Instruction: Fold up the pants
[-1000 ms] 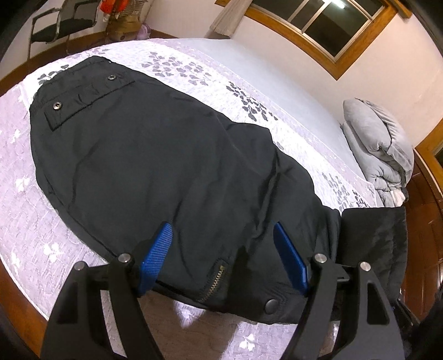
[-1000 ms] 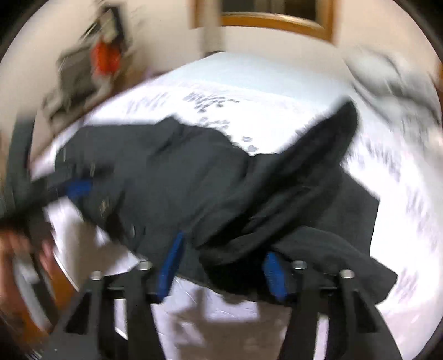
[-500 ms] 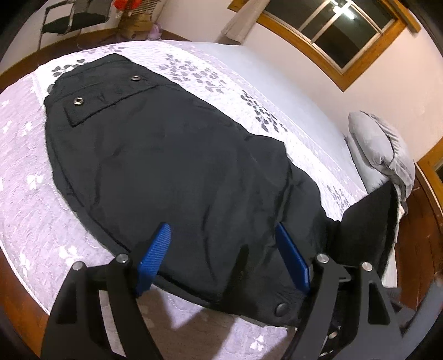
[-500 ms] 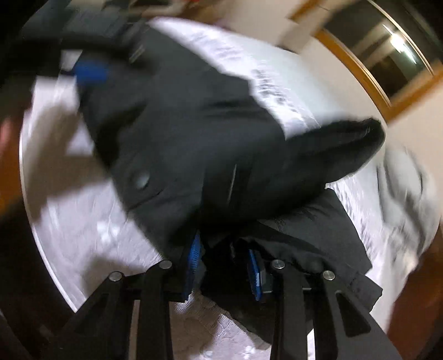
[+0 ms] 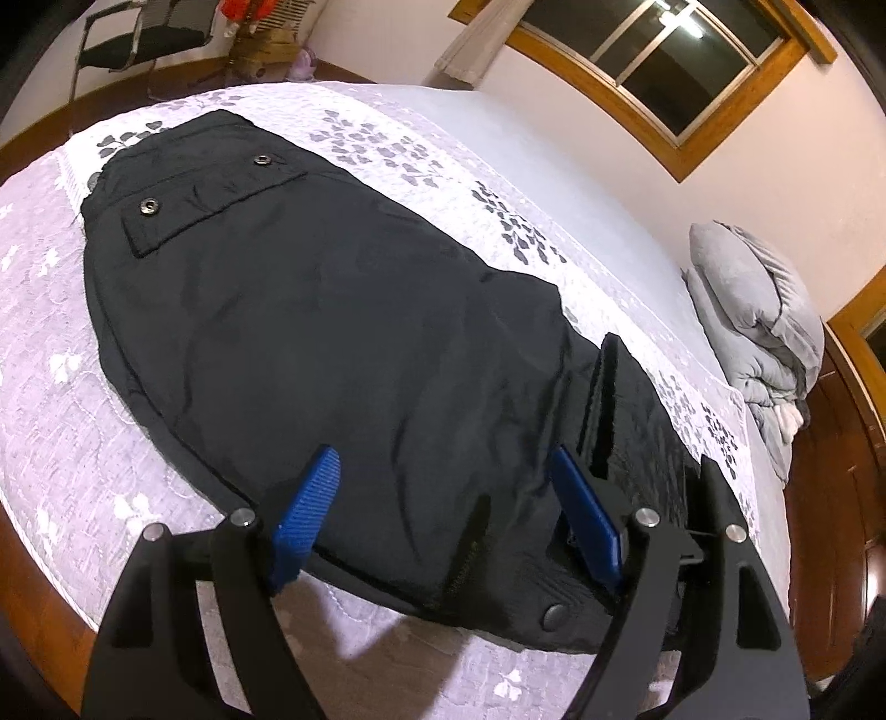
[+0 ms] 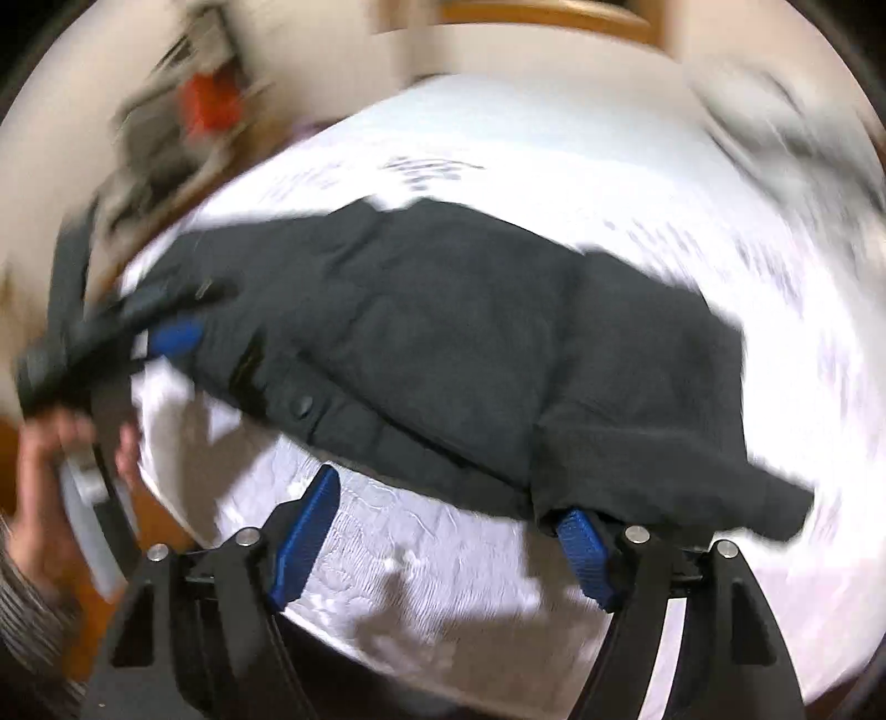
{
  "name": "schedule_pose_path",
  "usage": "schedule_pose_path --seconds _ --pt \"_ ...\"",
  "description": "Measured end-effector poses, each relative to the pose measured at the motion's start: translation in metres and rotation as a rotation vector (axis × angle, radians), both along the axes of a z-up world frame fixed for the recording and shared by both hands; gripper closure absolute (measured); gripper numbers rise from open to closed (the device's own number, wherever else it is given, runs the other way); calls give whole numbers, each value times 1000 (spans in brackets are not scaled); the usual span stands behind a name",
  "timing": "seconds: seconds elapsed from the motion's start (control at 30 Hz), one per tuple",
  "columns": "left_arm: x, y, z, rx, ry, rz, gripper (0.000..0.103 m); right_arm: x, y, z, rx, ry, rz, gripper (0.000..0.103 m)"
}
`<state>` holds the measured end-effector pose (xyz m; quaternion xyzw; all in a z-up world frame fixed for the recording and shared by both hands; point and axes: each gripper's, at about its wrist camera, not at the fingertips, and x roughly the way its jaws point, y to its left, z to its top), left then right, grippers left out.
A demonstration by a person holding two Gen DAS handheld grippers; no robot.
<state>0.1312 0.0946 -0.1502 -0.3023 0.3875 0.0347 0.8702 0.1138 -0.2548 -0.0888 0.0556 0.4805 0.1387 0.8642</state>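
Black pants (image 5: 310,332) lie on the bed, waistband with a snap button (image 5: 555,613) at the near edge and a flap pocket (image 5: 205,205) at the far left. A leg end is folded over the right part of the pants (image 6: 653,387). My left gripper (image 5: 443,498) is open, its blue fingers (image 5: 310,509) over the waistband near the zipper, holding nothing. My right gripper (image 6: 448,531) is open and empty, just off the near edge of the pants; its right finger (image 6: 587,554) is close to the folded leg. This view is motion-blurred.
The bed has a pale floral cover (image 5: 387,144). A grey folded quilt (image 5: 758,310) sits at the far right. A chair (image 5: 133,44) and wooden floor lie beyond the bed. The left gripper and a hand (image 6: 61,487) show at left in the right wrist view.
My right gripper opened and let go of the pants leg, which now lies folded over the pants. The right gripper pulled back. The left gripper stayed open and barely moved.
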Motion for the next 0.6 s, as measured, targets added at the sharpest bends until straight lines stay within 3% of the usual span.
schedule_pose_path --seconds 0.1,0.27,0.43,0.6 --pt "2 -5 2 -2 -6 -25 24 2 -50 -9 158 53 -199 28" --pt "16 -30 5 -36 -9 -163 22 3 -92 -26 333 135 -321 28" --pt "41 -63 -1 -100 20 -304 21 -2 -104 -29 352 128 -329 28" --pt "62 -79 -26 -121 121 -305 18 -2 -118 -29 366 123 -339 28"
